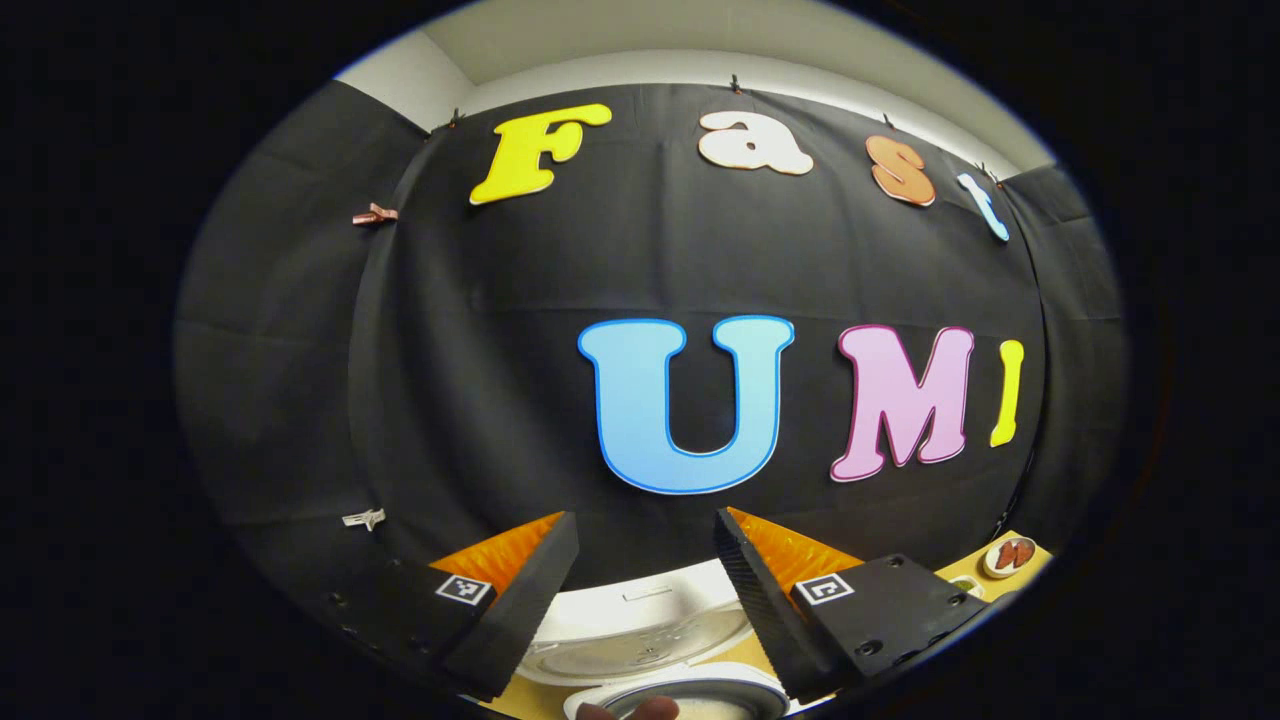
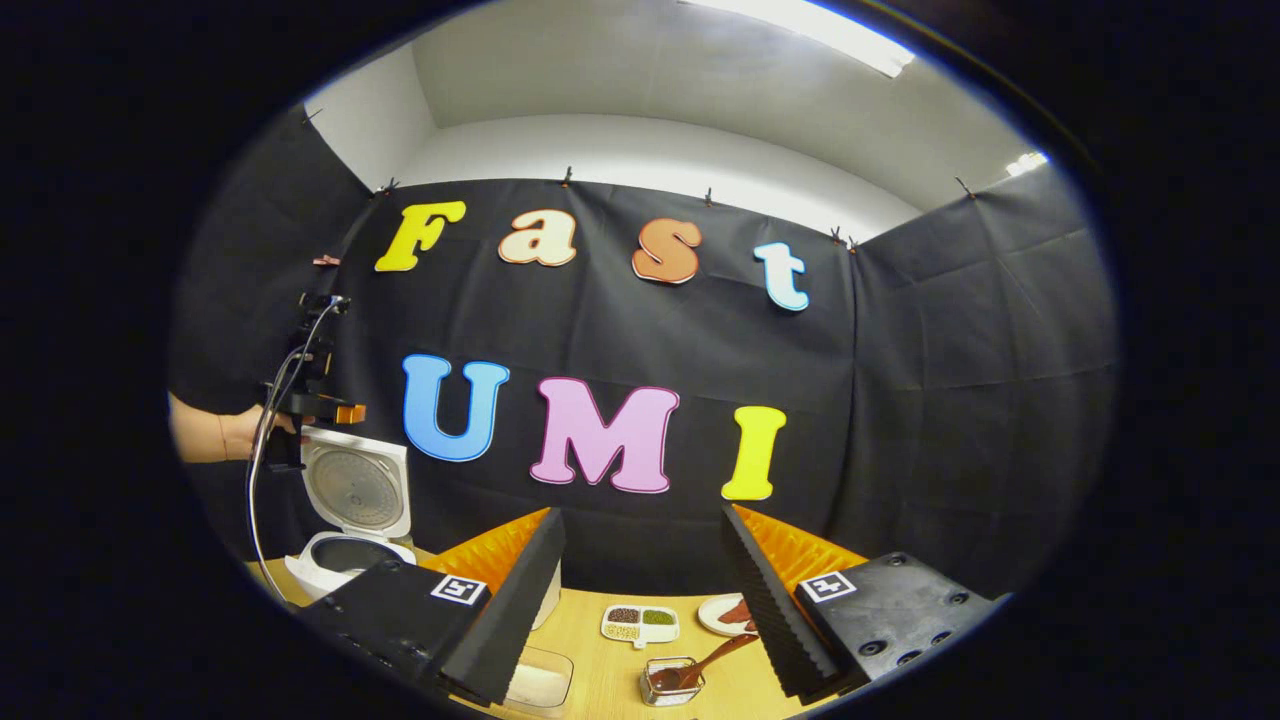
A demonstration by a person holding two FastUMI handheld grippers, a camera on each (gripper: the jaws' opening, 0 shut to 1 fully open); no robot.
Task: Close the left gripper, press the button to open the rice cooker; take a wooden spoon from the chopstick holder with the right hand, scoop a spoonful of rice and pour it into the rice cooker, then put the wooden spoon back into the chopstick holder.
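Rice cooker [image 2: 350, 520], white, stands open, lid upright, dark pot showing. Left gripper [image 2: 300, 400] hangs above it, its fingers spread apart. Right gripper [image 2: 640, 600] is spread too, well right of the cooker. Wooden spoon [image 2: 700, 665] leans in the wire holder [image 2: 672, 682]; sectioned dish [image 2: 640, 624] carries dark, green, pale grains.

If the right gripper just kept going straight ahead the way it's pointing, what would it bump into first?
Probably nothing soon: the open right gripper points above the table, with the divided dish and spoon holder lower down. The black cloth wall looks first, though depth is unclear.
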